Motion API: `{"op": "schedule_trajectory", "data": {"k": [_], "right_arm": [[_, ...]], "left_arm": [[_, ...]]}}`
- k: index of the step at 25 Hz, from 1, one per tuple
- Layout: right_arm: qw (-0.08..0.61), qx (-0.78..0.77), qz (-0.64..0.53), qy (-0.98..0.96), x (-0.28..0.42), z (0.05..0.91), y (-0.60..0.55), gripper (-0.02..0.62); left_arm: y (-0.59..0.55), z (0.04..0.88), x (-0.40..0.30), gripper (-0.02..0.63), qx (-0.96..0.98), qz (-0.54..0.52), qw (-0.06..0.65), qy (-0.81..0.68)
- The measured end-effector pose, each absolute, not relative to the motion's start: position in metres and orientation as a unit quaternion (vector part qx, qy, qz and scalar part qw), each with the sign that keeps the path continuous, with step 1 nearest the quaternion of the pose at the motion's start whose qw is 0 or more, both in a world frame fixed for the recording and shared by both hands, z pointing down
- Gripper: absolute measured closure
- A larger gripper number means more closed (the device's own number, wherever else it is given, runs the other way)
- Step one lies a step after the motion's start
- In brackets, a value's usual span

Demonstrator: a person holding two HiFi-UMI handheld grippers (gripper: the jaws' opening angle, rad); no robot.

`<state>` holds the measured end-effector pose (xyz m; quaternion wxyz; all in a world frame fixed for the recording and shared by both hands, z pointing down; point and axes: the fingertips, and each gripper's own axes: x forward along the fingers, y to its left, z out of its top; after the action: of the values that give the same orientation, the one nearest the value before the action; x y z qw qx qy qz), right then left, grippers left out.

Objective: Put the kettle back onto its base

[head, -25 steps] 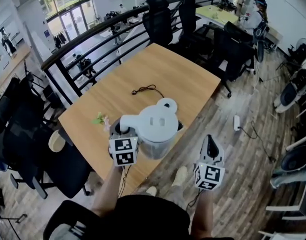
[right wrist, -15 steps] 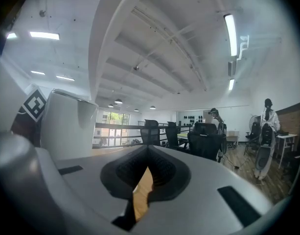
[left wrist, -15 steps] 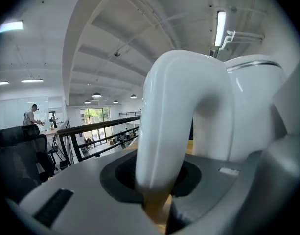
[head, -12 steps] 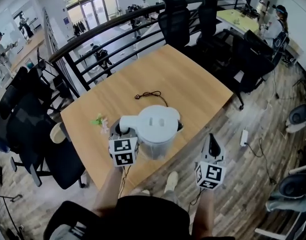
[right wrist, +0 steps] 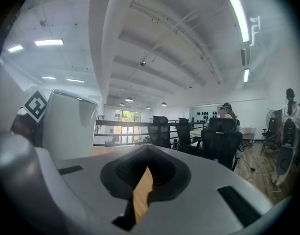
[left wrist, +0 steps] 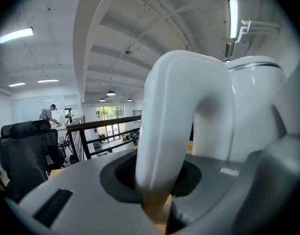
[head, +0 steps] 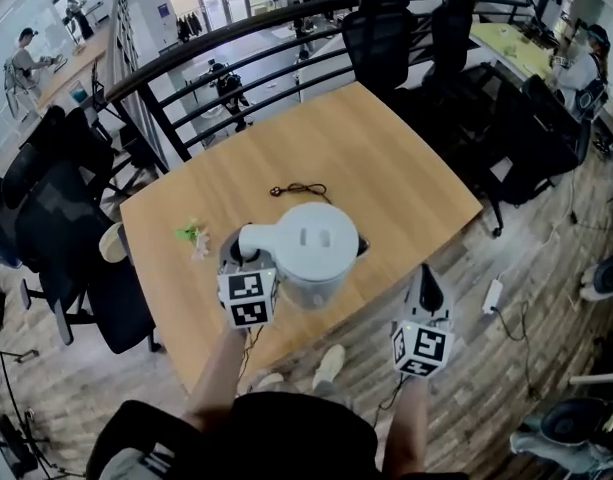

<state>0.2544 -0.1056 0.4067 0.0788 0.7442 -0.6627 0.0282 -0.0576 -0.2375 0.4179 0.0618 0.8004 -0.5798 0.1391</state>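
While the left gripper [head: 244,260] clamps its fingers [left wrist: 91,190] on the handle [left wrist: 174,126] of the white kettle [head: 311,243], held over the wooden table [head: 386,168] near its front edge, the right gripper [head: 427,278] hangs empty just right of it, fingers [right wrist: 198,190] seemingly closed to a sliver.

The left gripper [left wrist: 157,196] had its 2 grey jaws closed on the white curved handle [left wrist: 175,114] of the kettle [left wrist: 252,106], whose rounded body filled the right side just behind the handle. A sliver of wooden table [left wrist: 202,148] showed between handle and body. Beyond the jaws ran a dark railing [left wrist: 104,125], with a black office chair [left wrist: 26,151] at the left and a person [left wrist: 48,112] standing far back. A long strip light [left wrist: 233,13] glowed on the white ceiling above, with another [left wrist: 15,35] at the upper left
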Motion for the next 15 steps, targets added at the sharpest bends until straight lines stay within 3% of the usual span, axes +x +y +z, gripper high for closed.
{"op": "schedule_trajectory", "data": {"k": [15], "right_arm": [[0.098, 0.709, 0.035, -0.697, 0.298, 0.452, -0.187, 0.597]], "left_arm": [[-0.294, 0.462, -0.022, 0.525, 0.767, 0.144, 0.076, -0.621]]}}
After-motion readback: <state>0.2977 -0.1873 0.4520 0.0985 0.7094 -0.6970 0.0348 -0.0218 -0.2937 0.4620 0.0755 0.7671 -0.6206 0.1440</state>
